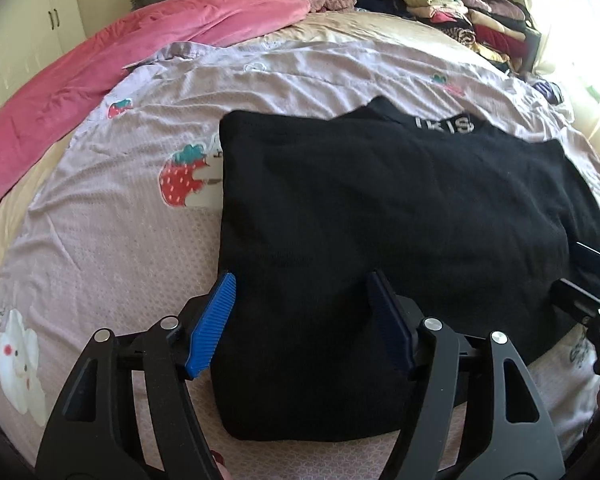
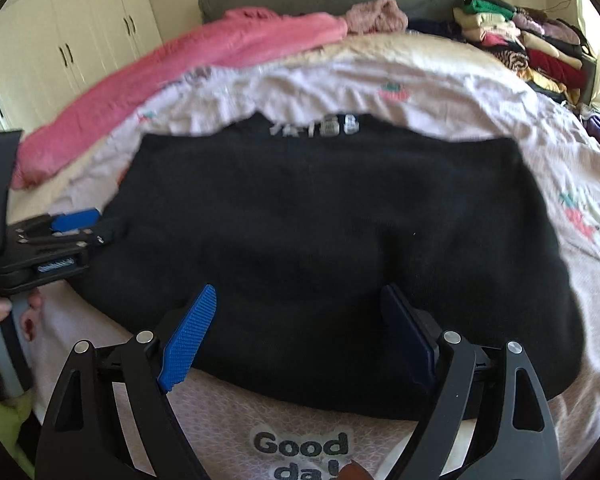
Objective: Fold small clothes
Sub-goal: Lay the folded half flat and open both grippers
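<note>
Bedspread (image 1: 100,240) lies bare around black garment (image 1: 380,208); both tongs (image 1: 300,308) (image 2: 300,320) spread, empty.

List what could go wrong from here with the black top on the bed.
1. Both grippers, left and right, stand open over the black top; closing low could pinch the pink sheet along with it.
2. The top looks already folded thick; a shallow grab may catch only the upper layer and undo the fold.
3. The right view is blurred, so the aim at the hem may be off.
</note>
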A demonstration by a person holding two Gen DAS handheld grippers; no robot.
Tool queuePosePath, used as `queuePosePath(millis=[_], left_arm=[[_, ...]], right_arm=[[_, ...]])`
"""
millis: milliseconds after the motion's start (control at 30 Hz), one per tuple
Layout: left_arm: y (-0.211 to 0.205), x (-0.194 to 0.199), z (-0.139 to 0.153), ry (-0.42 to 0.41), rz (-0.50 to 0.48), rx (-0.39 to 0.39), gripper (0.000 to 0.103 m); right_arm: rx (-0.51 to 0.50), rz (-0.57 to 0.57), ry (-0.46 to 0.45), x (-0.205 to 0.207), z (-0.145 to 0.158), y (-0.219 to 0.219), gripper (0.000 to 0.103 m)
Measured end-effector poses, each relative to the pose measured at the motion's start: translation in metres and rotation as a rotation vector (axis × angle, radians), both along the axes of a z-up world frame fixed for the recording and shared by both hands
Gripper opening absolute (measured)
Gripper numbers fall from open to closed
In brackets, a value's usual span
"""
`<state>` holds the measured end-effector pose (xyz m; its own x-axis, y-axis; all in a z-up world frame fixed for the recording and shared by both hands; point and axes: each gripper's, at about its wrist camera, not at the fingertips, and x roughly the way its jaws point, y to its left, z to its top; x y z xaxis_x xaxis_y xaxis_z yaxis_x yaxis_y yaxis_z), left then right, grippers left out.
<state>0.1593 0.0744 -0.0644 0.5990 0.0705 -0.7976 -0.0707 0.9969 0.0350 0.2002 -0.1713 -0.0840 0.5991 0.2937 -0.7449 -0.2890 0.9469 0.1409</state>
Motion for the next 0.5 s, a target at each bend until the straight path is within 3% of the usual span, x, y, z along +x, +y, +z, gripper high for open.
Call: queuePosePath(millis=[100,267,500], left_arm=[[0.001,-0.002,0.002,0.0,0.003,-0.017,0.06],[0.001,-0.011,0.017,-0.029,-0.01,-0.031,0.063],[0.009,-0.023,0.038,-0.073,0.001,-0.055,0.073]], right_arm=[[-0.015,0.002,-0.013,-0.003,-0.001,0.004,0.084],[0.051,0.011,-0.049,-0.016,0.011,-0.004,0.083],[0.066,0.05,-0.119,-0.04,0.038,0.003,0.083]])
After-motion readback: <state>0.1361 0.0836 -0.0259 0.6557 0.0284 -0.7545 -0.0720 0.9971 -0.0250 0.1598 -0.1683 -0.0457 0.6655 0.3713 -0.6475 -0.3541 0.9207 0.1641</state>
